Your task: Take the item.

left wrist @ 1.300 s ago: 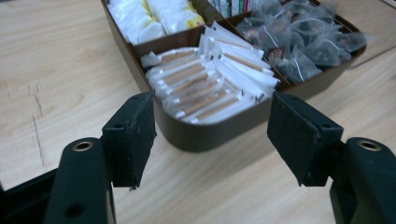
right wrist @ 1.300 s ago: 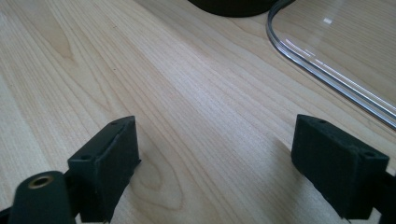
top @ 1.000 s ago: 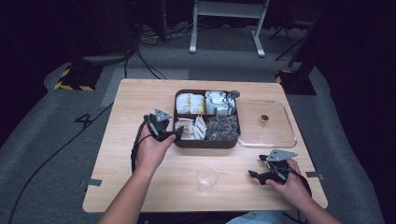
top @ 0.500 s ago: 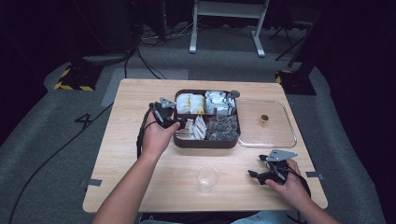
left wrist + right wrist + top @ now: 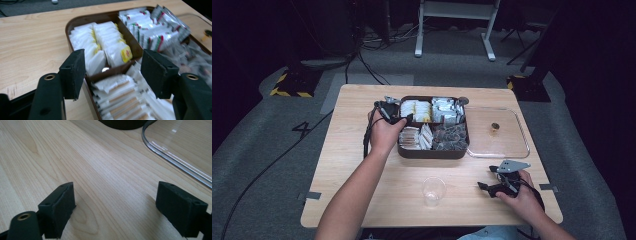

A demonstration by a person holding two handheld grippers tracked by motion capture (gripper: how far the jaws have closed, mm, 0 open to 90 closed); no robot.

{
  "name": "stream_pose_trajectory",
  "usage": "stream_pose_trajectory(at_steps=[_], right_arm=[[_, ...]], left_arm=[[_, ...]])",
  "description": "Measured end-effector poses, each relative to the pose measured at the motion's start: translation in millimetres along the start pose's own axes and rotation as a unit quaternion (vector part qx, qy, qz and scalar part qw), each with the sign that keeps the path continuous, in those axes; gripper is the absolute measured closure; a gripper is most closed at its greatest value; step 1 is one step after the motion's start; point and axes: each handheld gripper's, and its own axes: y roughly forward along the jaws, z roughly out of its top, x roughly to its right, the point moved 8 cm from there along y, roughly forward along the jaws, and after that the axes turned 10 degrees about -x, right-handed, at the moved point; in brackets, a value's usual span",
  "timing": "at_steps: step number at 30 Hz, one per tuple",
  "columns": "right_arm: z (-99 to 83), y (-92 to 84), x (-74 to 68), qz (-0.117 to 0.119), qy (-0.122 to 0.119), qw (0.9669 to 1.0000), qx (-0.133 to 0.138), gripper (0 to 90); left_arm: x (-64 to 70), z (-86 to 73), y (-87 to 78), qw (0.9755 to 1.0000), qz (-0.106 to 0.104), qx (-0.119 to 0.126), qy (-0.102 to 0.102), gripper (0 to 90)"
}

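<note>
Looking down from the high view, the left gripper (image 5: 394,112) hangs over the near-left corner of the brown compartment box (image 5: 432,152), and the tea bags (image 5: 416,110) lie just in front of its tips. I think the person wants one sachet for the plastic cup (image 5: 433,189), which stands well behind this gripper, near the table's (image 5: 357,150) front edge. The clear lid (image 5: 499,145) rests beside the box, so the compartments are free to reach. The right gripper (image 5: 492,187) rests low on the wood, far from the box, probably only waiting.

In the left gripper view, the jaws stand spread with nothing between the pads (image 5: 75,72); they have just been closing a little, probably to fit a thin sachet. The white tea bags with yellow tags (image 5: 100,47) sit straight ahead, beyond the tips, in the back compartment. The sugar sticks (image 5: 120,95) lie directly below the gap. The foil packets (image 5: 152,32) are ahead to the right.

In the right gripper view, the jaws are wide apart over bare wood, holding nothing. The lid's edge (image 5: 172,157) curves ahead to the right.
</note>
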Motion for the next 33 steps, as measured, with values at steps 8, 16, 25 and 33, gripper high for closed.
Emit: stream_pose_trajectory(at_steps=[8, 16, 25, 33], right_arm=[[0.6, 0.5, 0.2, 0.001, -0.001, 1.0000, 0.000, 15.8], [1.2, 0.9, 0.4, 0.002, -0.001, 1.0000, 0.000, 15.8], [1.1, 0.8, 0.4, 0.002, -0.002, 1.0000, 0.000, 15.9], [0.7, 0.4, 0.2, 0.001, -0.002, 1.0000, 0.000, 16.4]], left_arm=[[-3.8, 12.8, 26.0, 0.9997, 0.013, -0.021, 0.005, 38.1], [-3.1, 24.0, 48.1, 0.9993, 0.015, -0.034, 0.003, 42.1], [8.1, 22.1, 71.7, 0.9977, 0.007, -0.066, 0.015, 42.7], [11.9, 16.6, 85.9, 0.9953, -0.009, -0.097, 0.003, 51.6]])
